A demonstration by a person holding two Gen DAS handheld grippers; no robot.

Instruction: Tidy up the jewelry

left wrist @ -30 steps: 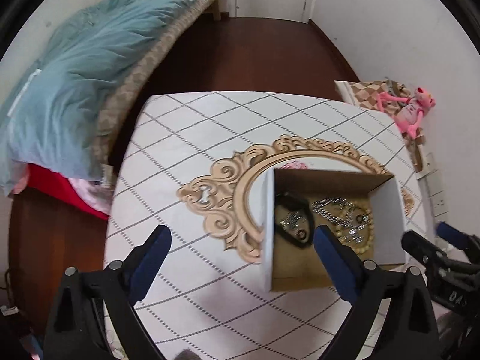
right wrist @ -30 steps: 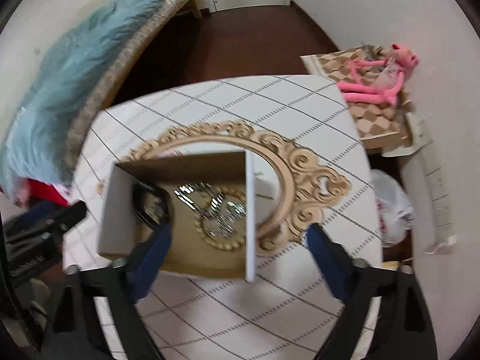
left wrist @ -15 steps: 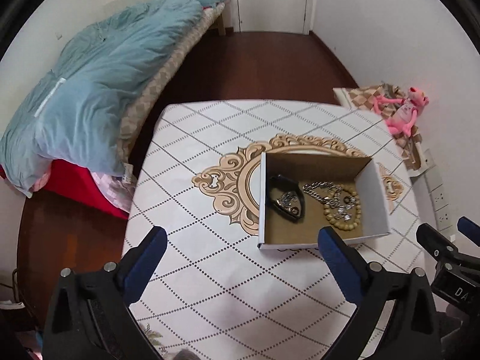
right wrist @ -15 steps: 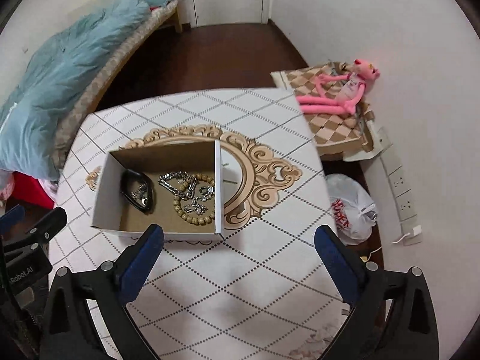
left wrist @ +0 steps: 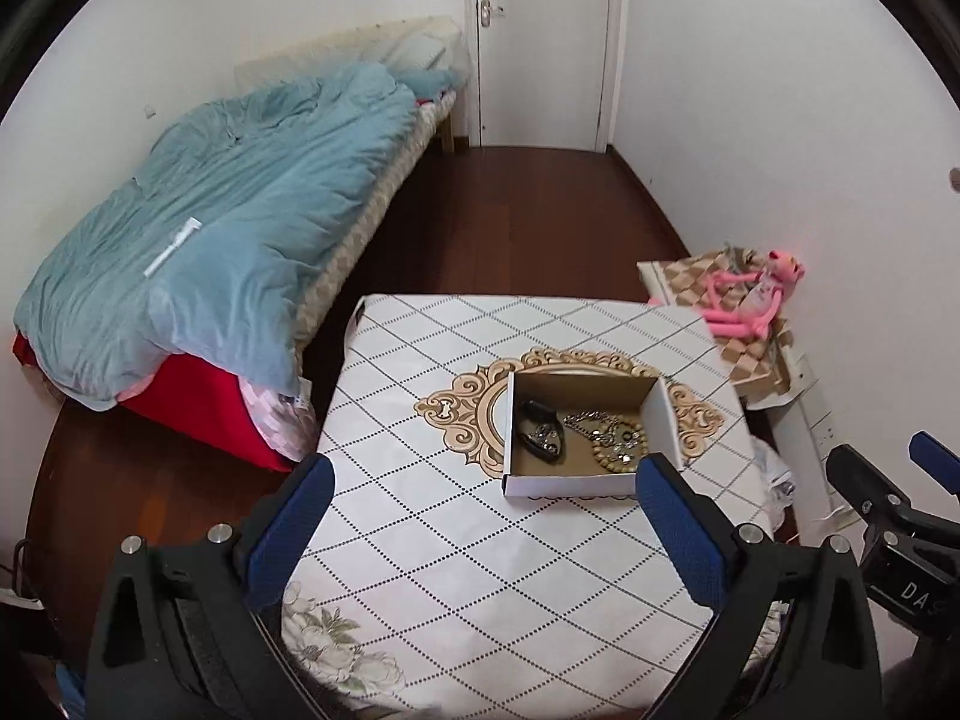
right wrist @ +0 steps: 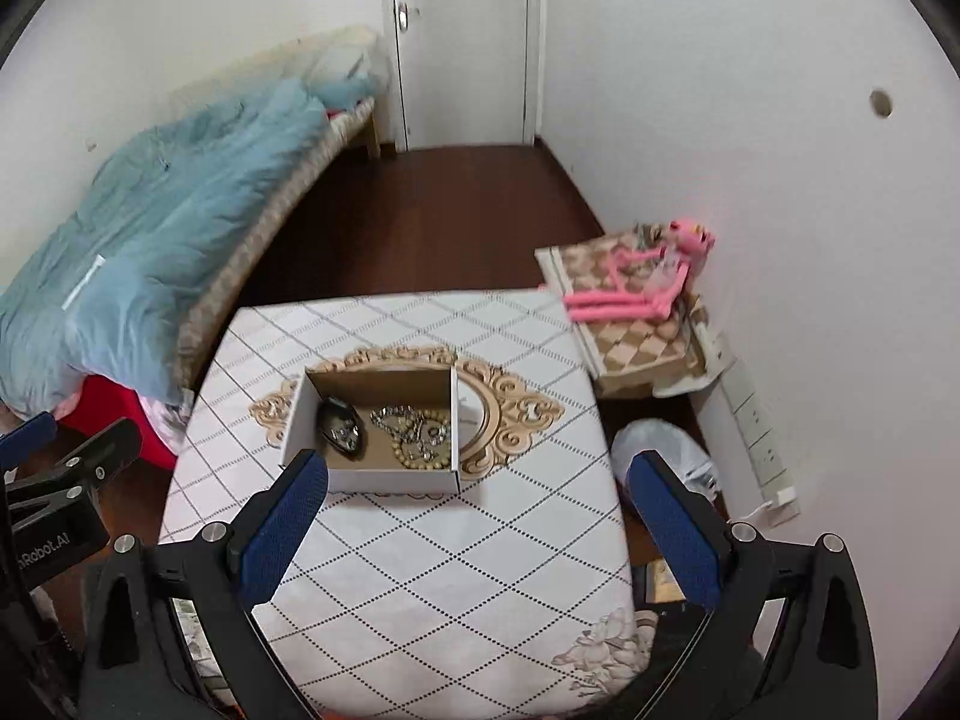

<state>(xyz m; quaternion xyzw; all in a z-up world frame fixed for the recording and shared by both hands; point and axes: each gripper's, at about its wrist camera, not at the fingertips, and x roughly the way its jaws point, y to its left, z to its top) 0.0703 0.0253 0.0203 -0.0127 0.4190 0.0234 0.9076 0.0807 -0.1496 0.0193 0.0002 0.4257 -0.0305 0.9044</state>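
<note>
We log: bed (left wrist: 228,228) with blue quilt, left. Counter (left wrist: 480,570), diamond-patterned cloth. Cardboard box (left wrist: 585,483) at counter centre, holding a dark bracelet (left wrist: 540,435), silver chain (left wrist: 591,423) and bead bracelet (left wrist: 624,450). Our left tongs (left wrist: 480,516) and right tongs (right wrist: 477,510) hang wide, empty, well above.
</note>
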